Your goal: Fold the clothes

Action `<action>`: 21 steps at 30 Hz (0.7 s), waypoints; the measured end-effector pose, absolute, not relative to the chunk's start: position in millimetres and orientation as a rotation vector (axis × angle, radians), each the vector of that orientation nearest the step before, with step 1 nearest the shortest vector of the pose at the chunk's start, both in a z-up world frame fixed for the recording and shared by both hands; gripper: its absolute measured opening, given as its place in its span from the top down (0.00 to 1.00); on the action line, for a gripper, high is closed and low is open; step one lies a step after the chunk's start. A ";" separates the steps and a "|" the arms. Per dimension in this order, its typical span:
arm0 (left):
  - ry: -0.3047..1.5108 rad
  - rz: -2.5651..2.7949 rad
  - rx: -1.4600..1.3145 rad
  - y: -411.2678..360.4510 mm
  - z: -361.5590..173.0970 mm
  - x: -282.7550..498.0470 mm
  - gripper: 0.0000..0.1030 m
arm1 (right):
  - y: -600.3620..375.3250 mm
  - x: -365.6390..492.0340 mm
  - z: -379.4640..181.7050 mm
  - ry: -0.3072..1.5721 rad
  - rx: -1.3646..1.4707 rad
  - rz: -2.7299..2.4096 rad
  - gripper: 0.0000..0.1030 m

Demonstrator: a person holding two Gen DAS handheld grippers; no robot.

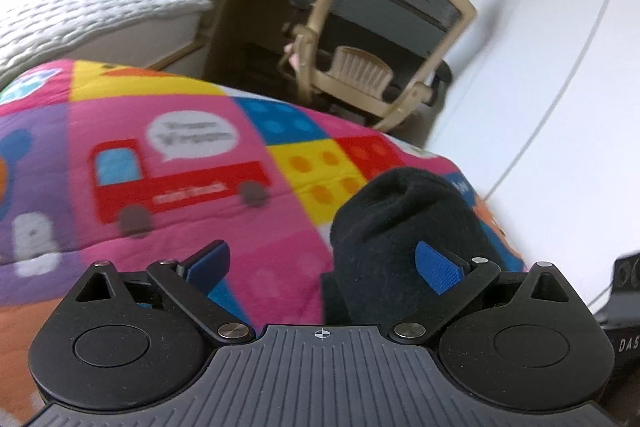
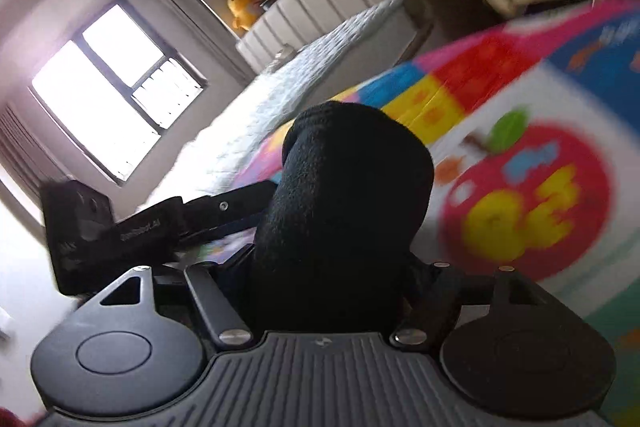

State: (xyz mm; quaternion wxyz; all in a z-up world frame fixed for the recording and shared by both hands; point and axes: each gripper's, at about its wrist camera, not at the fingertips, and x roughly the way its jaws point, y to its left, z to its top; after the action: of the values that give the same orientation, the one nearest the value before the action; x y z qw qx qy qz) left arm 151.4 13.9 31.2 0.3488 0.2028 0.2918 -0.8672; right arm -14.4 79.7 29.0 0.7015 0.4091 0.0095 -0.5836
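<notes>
Black garment [image 2: 344, 211] bunched between right tongs [image 2: 332, 291]

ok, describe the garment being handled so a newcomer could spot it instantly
Start at the bright patchwork quilt with the red truck print. At its right end, just ahead of the left hand-held gripper, stands a rolled black garment; the right pad lies against it, the left pad is clear. It is the only plain black, fuzzy thing on the colourful quilt.
</notes>
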 end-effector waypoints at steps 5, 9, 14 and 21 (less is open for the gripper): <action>0.698 -2.254 0.565 19.1 26.0 133.8 0.01 | 85.0 -10.6 33.2 0.108 0.855 -1.360 0.22; 0.636 -2.205 0.603 18.0 21.7 136.0 0.01 | 86.2 -12.7 39.0 0.106 0.849 -1.356 0.20; 0.613 -2.122 0.705 10.8 -2.9 137.2 0.02 | 86.1 -23.2 51.5 0.067 0.819 -1.377 0.20; 0.680 -2.157 0.666 10.3 -5.3 144.6 0.02 | 69.0 -8.7 55.9 0.147 0.732 -1.453 0.44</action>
State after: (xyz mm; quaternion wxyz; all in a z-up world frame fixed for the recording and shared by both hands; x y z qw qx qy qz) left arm 144.6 10.3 -5.3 0.3819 0.2611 0.2666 -0.8455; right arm -8.7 69.0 55.9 0.6845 0.3266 0.0655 -0.6485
